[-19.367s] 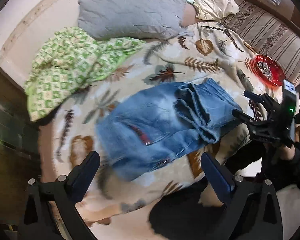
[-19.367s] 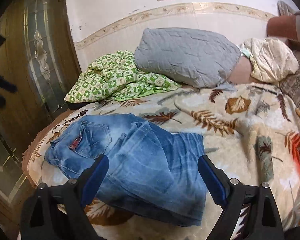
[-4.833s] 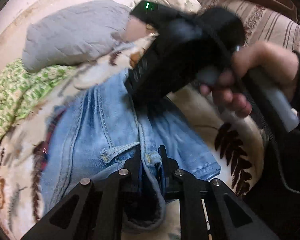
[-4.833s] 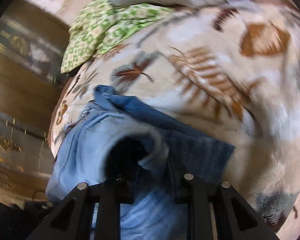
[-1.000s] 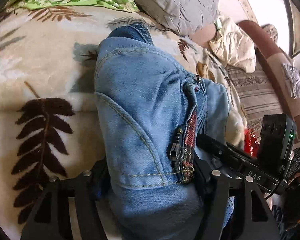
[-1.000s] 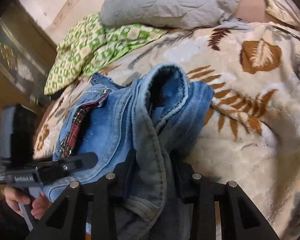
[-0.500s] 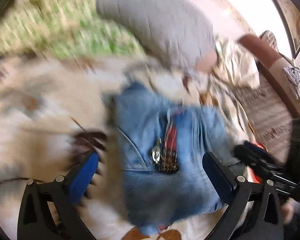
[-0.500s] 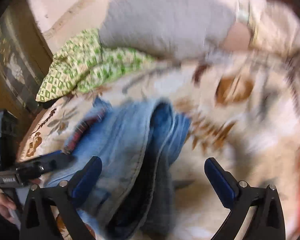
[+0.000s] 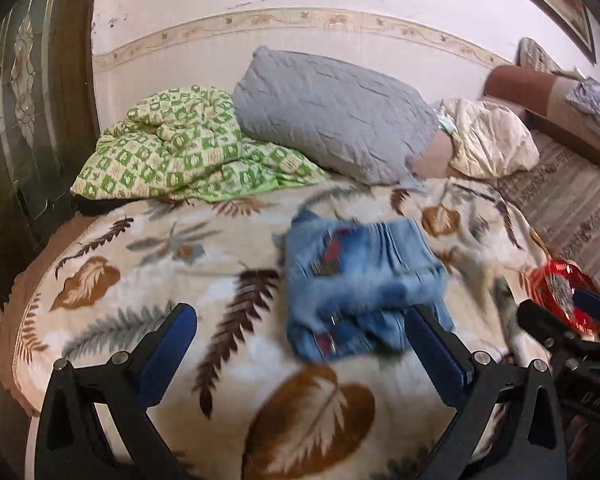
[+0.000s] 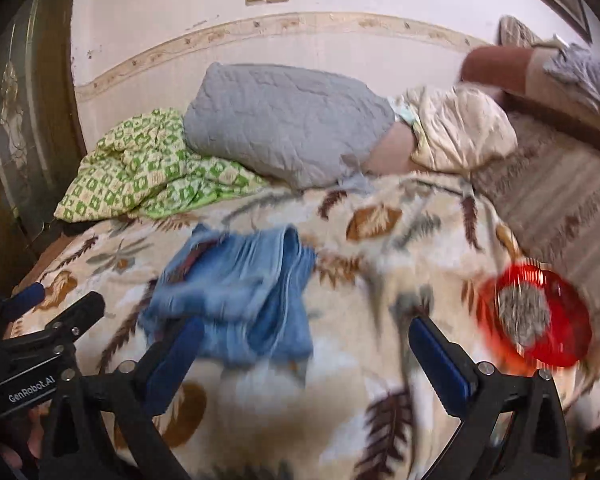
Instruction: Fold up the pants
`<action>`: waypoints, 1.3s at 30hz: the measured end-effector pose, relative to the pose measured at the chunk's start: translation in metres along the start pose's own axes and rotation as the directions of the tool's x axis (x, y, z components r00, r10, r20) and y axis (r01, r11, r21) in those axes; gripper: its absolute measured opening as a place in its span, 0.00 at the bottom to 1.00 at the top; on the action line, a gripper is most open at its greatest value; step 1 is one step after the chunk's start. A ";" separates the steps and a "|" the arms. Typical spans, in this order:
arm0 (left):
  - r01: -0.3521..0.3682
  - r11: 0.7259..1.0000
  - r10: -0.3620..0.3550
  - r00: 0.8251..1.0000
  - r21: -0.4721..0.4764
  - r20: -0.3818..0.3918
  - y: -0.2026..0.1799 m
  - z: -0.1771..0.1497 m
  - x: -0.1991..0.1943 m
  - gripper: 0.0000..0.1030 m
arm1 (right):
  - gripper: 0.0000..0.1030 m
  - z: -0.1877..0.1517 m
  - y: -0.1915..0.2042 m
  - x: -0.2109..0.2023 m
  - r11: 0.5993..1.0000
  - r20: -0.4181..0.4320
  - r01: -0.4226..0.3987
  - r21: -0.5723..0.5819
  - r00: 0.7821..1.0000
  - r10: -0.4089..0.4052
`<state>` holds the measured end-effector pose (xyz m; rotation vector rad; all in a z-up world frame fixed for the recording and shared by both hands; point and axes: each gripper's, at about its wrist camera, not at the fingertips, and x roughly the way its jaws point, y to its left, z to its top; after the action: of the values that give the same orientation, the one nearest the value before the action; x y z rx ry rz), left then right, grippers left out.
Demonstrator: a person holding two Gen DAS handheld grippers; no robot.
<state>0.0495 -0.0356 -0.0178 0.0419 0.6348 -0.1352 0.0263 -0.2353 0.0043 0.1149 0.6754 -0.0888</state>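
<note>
Denim pants (image 9: 360, 284) lie folded in a compact bundle on the leaf-print blanket (image 9: 140, 264), ahead of both pairs of fingers and clear of them. Left gripper (image 9: 304, 344) and right gripper (image 10: 306, 354) have just been opening; their jaws stand wide with nothing between them.

One label is showing clearly: "GenRobot.AI" in white letters is sitting on the black body of the left gripper (image 10: 36, 300) at the lower left of the right wrist view. In the left wrist view, the right gripper (image 9: 556, 320) is carrying white letters at the lower right edge (too blurred to read).
</note>
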 end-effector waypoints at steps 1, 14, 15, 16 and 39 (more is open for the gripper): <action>-0.006 1.000 0.006 1.000 0.006 -0.007 -0.001 -0.005 -0.003 1.00 | 1.00 -0.004 0.001 0.001 1.000 -0.007 0.000 -0.003 1.000 0.000; -0.003 0.999 0.001 1.000 -0.043 -0.028 0.010 -0.009 -0.019 1.00 | 1.00 -0.017 0.005 -0.015 0.999 -0.006 0.028 -0.016 1.000 -0.028; 0.003 0.999 -0.004 1.000 -0.044 -0.030 0.010 -0.010 -0.019 1.00 | 1.00 -0.017 0.004 -0.016 0.999 -0.006 0.028 -0.016 1.000 -0.028; 0.003 0.999 -0.004 0.999 -0.042 -0.032 0.009 -0.010 -0.019 1.00 | 1.00 -0.016 0.004 -0.015 1.000 -0.007 0.027 -0.016 1.000 -0.027; 0.005 0.999 -0.006 0.999 -0.037 -0.040 0.004 -0.012 -0.021 1.00 | 1.00 -0.016 0.003 -0.016 0.999 -0.010 0.030 -0.019 0.999 -0.031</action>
<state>0.0263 -0.0285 -0.0149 0.0073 0.6769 -0.1285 0.0036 -0.2299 0.0021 0.0872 0.6881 -0.1113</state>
